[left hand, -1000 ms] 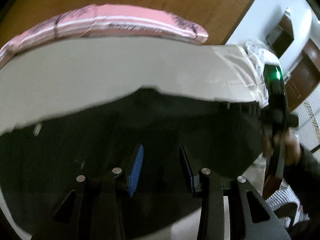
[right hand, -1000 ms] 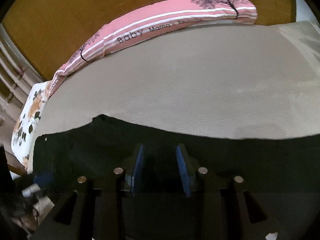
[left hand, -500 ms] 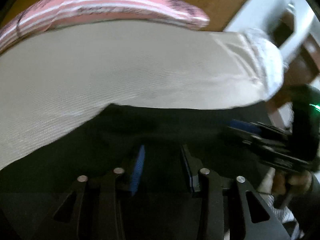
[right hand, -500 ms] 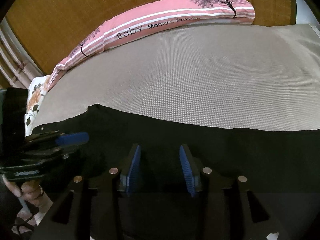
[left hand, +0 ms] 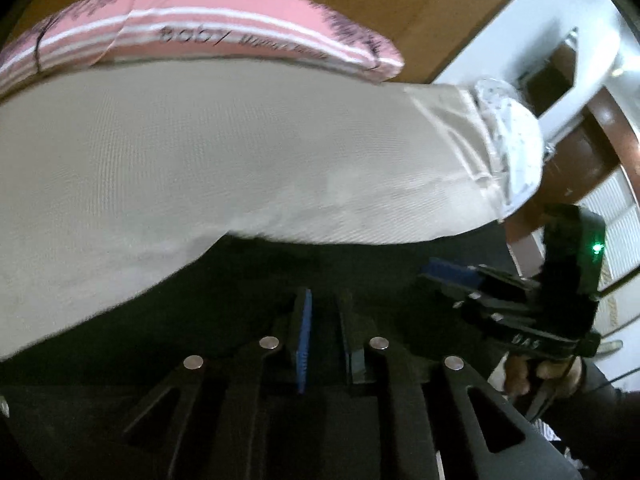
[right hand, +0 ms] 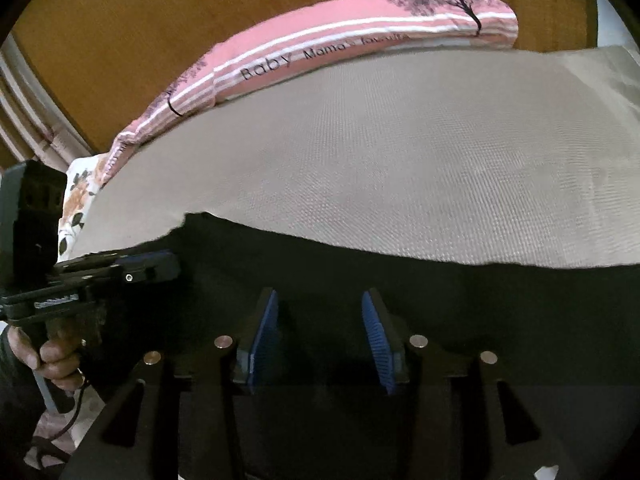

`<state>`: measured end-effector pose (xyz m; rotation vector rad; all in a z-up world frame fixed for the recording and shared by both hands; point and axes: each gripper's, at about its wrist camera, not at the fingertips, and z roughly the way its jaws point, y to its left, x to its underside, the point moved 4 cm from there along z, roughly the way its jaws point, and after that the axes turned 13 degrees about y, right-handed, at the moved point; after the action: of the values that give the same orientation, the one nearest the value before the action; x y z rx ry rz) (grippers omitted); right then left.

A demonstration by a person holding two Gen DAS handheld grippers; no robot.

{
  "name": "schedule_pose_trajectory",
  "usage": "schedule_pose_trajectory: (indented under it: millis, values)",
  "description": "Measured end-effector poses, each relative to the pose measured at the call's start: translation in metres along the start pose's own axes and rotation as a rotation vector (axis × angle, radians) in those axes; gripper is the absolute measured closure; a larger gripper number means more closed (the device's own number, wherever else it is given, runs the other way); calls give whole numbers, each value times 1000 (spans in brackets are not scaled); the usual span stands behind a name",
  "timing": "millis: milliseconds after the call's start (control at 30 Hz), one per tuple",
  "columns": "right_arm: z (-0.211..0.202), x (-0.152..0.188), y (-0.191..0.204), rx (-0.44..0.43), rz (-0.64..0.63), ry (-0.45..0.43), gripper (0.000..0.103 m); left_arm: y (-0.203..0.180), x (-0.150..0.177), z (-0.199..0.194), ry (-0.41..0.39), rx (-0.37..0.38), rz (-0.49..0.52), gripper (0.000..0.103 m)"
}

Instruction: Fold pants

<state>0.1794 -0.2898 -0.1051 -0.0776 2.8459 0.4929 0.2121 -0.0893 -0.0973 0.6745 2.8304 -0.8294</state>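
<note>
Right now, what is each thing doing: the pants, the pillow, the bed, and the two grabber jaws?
Black pants: spread flat on the bed, one edge lifted near the left gripper.
Pink pillow: lying along the bed's far edge, untouched.
Bed sheet: flat, partly covered by the pants.
Left gripper: jaws have just been closing, now narrow, over the pants; grip unclear.
Right gripper: jaws have just been opening, apart over the pants.

Matt black cloth pants lie on a beige woven, coarse-textured bed cover. Pink striped cloth pillow, smooth. Brown wooden headboard, satin finish.
</note>
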Motion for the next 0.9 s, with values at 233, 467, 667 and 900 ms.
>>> schedule_pose_trajectory:
  millis: [233, 467, 667, 900]
  values:
    - [18, -2, 7, 18, -23, 37, 63, 22, -27, 37, 60, -116, -29, 88]
    - [3, 9, -31, 76, 49, -11, 66, 40, -29, 35, 44, -66, -83, 96]
    - [-21, 27, -78, 101, 194, -25, 66, 38, -26, 33, 36, -75, -85, 96]
    - [-58, 65, -118, 95, 345, -57, 59, 11, 21, 20, 49, -131, 5, 85]
